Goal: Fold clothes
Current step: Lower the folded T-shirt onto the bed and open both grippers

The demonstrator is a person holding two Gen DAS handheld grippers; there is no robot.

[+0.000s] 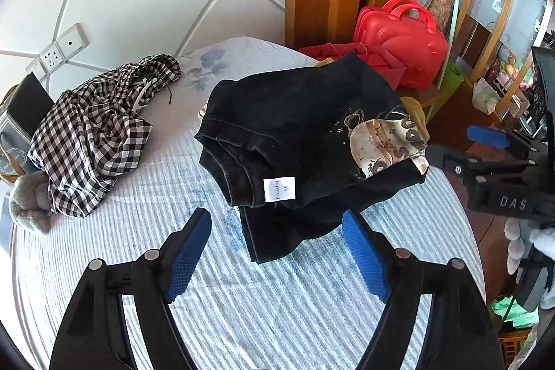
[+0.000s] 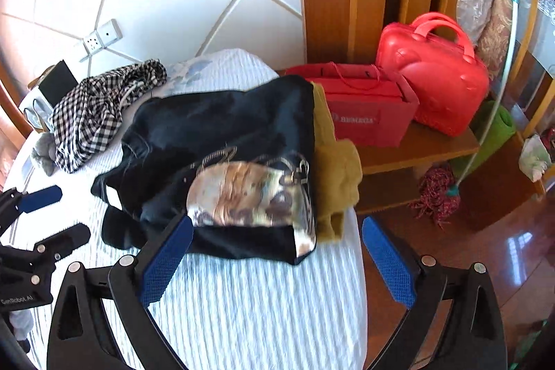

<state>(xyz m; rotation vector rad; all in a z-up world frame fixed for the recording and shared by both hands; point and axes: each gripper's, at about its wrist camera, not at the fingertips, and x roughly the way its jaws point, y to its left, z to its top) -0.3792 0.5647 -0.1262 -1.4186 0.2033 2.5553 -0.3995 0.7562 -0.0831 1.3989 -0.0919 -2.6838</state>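
Nearest the lens: blue ribbed pads of the left tool [image 1: 277, 252], spread wide, nothing between them, hovering over the striped white-and-blue bedspread [image 1: 242, 300]. Just beyond those pads, dead ahead and a touch toward the right pad: the folded black cotton T-shirt with a planet print [image 1: 298, 134], white size label [image 1: 279, 188] facing the left tool, one loose black flap trailing down toward it. Lying on the bed, long axis running away from the left tool toward the far right.

Right tool [image 2: 277, 260] likewise released, pads apart and empty, its left pad just short of the shirt's printed near corner; shirt ahead and slightly left of it, right pad hanging past the bed edge over the floor. Both tools close to the near hem, the left nearer the trailing flap, the right nearer the printed corner.

Count: two tools; one black shirt; one mustard-yellow garment [image 2: 336, 175] tucked beneath and beside it on the right tool's side; one crumpled black-and-white checked garment [image 1: 93, 141] well off to the left; one red hard case [image 2: 433, 75]; one red paper bag [image 2: 367, 113].
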